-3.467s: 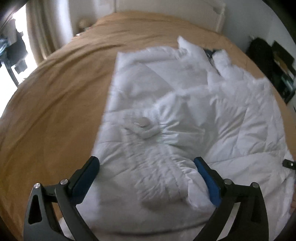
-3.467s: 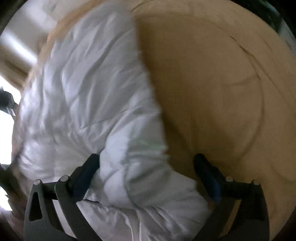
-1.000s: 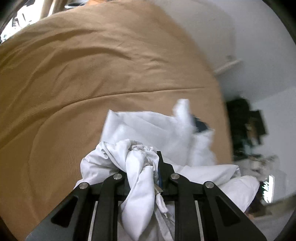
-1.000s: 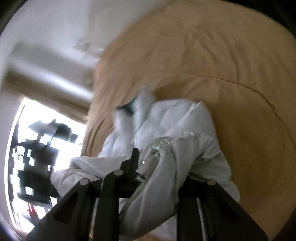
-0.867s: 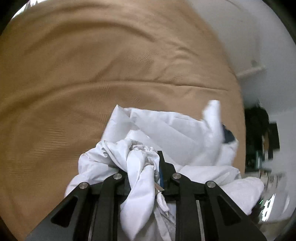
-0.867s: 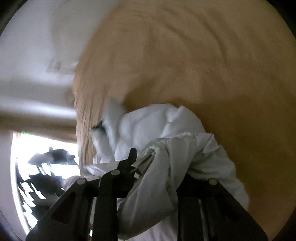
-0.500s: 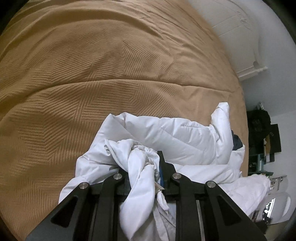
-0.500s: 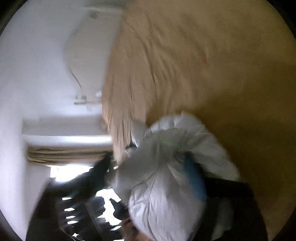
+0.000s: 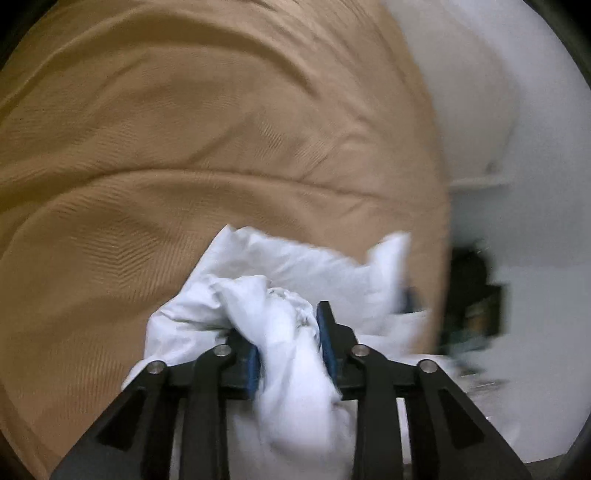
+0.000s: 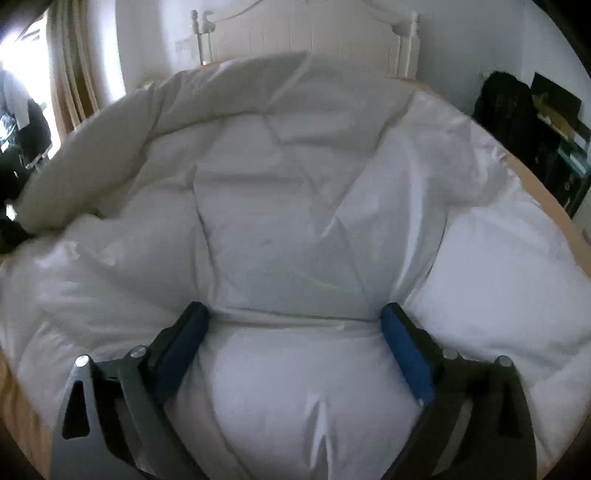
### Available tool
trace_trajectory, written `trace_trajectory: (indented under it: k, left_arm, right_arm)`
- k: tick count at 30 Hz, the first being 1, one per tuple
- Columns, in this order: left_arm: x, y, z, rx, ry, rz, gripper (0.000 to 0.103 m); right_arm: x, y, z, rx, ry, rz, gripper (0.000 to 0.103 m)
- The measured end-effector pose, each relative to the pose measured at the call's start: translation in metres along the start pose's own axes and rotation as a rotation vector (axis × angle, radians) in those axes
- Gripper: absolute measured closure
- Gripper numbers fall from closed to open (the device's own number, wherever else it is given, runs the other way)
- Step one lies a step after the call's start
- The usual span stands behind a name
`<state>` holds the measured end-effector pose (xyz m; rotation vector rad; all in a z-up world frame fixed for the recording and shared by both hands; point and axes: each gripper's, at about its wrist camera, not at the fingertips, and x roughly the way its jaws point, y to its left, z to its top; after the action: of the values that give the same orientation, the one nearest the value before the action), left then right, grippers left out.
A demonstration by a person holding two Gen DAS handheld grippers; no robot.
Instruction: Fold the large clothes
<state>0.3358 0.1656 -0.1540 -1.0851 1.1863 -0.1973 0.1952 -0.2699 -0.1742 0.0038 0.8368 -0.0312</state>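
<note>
Left gripper (image 9: 288, 345): jaws opening, a bunched fistful of the white puffy jacket (image 9: 291, 295) between the blue pads, cloth touching both at this instant. The bunch hangs down between the fingers; the rest of the garment trails beyond the jaws onto the tan bedspread (image 9: 166, 147).

Right gripper (image 10: 295, 347): jaws spread wide and opening, nothing pinched. The jacket (image 10: 288, 206) lies spread directly ahead of and beneath them, one padded panel sitting between the fingers (a seam runs across from one pad toward the other).

Key relation: from the right jaws the jacket's long axis runs straight away toward the white headboard (image 10: 303, 33), near edge at the fingers, far edge close to the headboard. A thick rolled edge lies on the left side of the jacket. The right hand is nearer the flat body; the left holds only a gathered end. Which end is collar or hem: cannot tell.
</note>
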Motion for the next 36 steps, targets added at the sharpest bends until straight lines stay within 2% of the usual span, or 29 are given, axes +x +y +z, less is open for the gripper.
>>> trace_trajectory:
  k: [1, 2, 3, 4, 5, 7, 8, 11, 12, 14, 16, 17, 18, 19, 21, 23, 27, 28, 30, 32, 33, 34, 36]
  left_arm:
    - [-0.016, -0.001, 0.005, -0.025, -0.005, -0.041, 0.068]
    - [-0.035, -0.002, 0.009, -0.037, -0.028, -0.059, 0.058]
    - [-0.06, -0.007, 0.012, -0.028, -0.09, -0.048, 0.05]
    - [-0.088, -0.015, 0.012, 0.016, -0.169, -0.015, 0.031]
    - [-0.107, -0.025, 0.008, 0.071, -0.227, 0.025, 0.02]
    - [-0.127, -0.046, -0.01, 0.198, -0.278, 0.134, 0.02]
    - [-0.126, -0.051, -0.018, 0.234, -0.278, 0.153, 0.02]
    - [-0.093, -0.07, -0.064, 0.395, -0.24, 0.224, 0.02]
    - [-0.069, -0.076, -0.088, 0.474, -0.225, 0.266, 0.021]
    - [-0.032, -0.081, -0.123, 0.61, -0.225, 0.328, 0.021]
    - [0.013, -0.084, -0.161, 0.789, -0.262, 0.391, 0.021]
    - [0.035, -0.081, -0.173, 0.863, -0.279, 0.46, 0.018]
    - [0.069, -0.069, -0.181, 0.915, -0.272, 0.581, 0.018]
    - [0.089, -0.057, -0.181, 0.927, -0.262, 0.633, 0.016]
    - [0.092, -0.048, -0.178, 0.897, -0.291, 0.614, 0.013]
    - [0.091, -0.046, -0.171, 0.869, -0.267, 0.599, 0.011]
    - [0.093, -0.044, -0.164, 0.854, -0.25, 0.597, 0.008]
    - [0.091, -0.043, -0.163, 0.852, -0.249, 0.597, 0.008]
    - [0.096, -0.045, -0.162, 0.849, -0.242, 0.599, 0.008]
    - [0.098, -0.044, -0.158, 0.846, -0.228, 0.597, 0.007]
    - [0.098, -0.043, -0.156, 0.839, -0.215, 0.595, 0.007]
    - [0.099, -0.044, -0.153, 0.837, -0.209, 0.599, 0.006]
    - [0.101, -0.045, -0.15, 0.835, -0.201, 0.61, 0.004]
  right_arm:
    - [0.002, -0.003, 0.001, 0.017, 0.018, 0.014, 0.007]
    - [0.002, -0.005, 0.002, 0.022, 0.026, 0.023, 0.007]
    - [0.003, -0.006, 0.002, 0.021, 0.032, 0.025, 0.007]
    - [0.004, -0.007, 0.001, 0.021, 0.036, 0.022, 0.007]
    - [0.005, -0.009, 0.0, 0.025, 0.037, 0.021, 0.007]
    - [0.002, -0.011, 0.001, 0.029, 0.042, 0.019, 0.007]
    - [0.002, -0.01, 0.001, 0.03, 0.045, 0.016, 0.007]
    - [0.001, -0.003, 0.007, 0.035, 0.052, 0.01, 0.007]
    - [-0.001, -0.003, 0.007, 0.035, 0.055, 0.008, 0.007]
    - [0.0, 0.004, 0.009, 0.037, 0.061, 0.009, 0.006]
    - [0.002, 0.007, 0.014, 0.041, 0.066, 0.015, 0.007]
    - [0.006, -0.001, 0.022, 0.049, 0.067, 0.018, 0.007]
    - [0.004, -0.009, 0.024, 0.057, 0.069, 0.023, 0.007]
    - [0.002, -0.015, 0.029, 0.064, 0.072, 0.022, 0.007]
    - [-0.011, -0.029, 0.031, 0.084, 0.065, 0.008, 0.008]
    - [-0.021, -0.039, 0.042, 0.09, 0.057, -0.026, 0.012]
    - [-0.022, -0.026, 0.105, 0.027, -0.001, 0.019, 0.015]
    - [-0.012, -0.019, 0.117, -0.003, 0.019, 0.025, 0.015]
    - [0.041, -0.009, 0.143, -0.061, 0.148, -0.05, 0.015]
    - [0.096, -0.019, 0.15, -0.054, 0.274, -0.116, 0.015]
    - [0.115, -0.032, 0.152, -0.032, 0.313, -0.095, 0.01]
    - [0.121, -0.044, 0.153, -0.001, 0.317, -0.082, 0.009]
    - [0.121, -0.075, 0.16, 0.102, 0.301, -0.121, 0.009]
